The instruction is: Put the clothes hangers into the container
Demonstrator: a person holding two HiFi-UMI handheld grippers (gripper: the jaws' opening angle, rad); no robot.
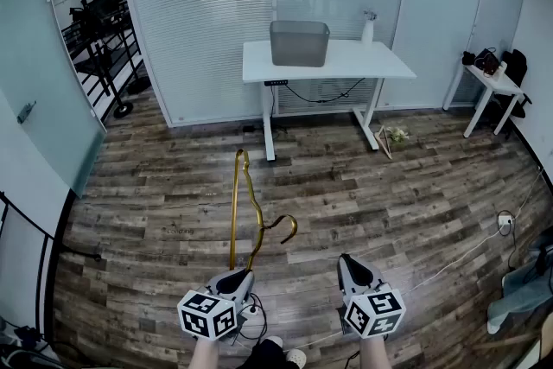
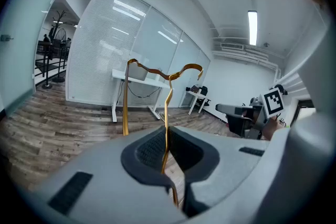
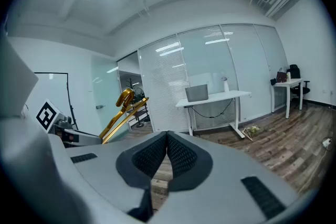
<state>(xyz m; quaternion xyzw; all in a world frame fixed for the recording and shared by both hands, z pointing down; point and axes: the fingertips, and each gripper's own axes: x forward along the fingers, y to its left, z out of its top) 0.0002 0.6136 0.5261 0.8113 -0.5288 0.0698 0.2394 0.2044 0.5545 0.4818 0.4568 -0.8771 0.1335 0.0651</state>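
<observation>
A: Nearest first. Pose of the arms?

B: Left arm (image 1: 204, 355) and right arm (image 1: 371, 353) enter at the bottom edge of the head view, side by side and apart. Each carries a tool, with the left cube (image 1: 207, 315) and right cube (image 1: 373, 313) facing up toward the camera. Both tools point forward and slightly below level, over the floor (image 1: 406, 203).

A: Left tool (image 1: 235, 277)?

B: Its jaws are pressed nearly together on the hanger (image 1: 246, 203). In the left gripper view the thin gold wire (image 2: 167, 93) runs straight through the slit between the pads of the tool (image 2: 167, 138).

A: How does the hanger sit?

B: It stands up out of the jaws and is clear of the floor. One long side reaches ahead of the tool, and the hook curls off to the right. From the right gripper view it shows as a gold shape (image 3: 119, 112) at left.

A: Right tool (image 1: 352, 267)?

B: Pads meet at the tips (image 3: 167, 139), with nothing between them. It touches neither the hanger nor the left tool.

A: Farther out?

B: Open wood floor, then a white table (image 1: 371, 63) against the blinds. The grey container (image 1: 299, 43) stands on the table, left of centre. A small white bottle (image 1: 368, 29) stands just right of it.

A: Hanger relative to the container?

B: Well apart. The hanger is in the air at the left tool, and the container is across the room on the table.
</observation>
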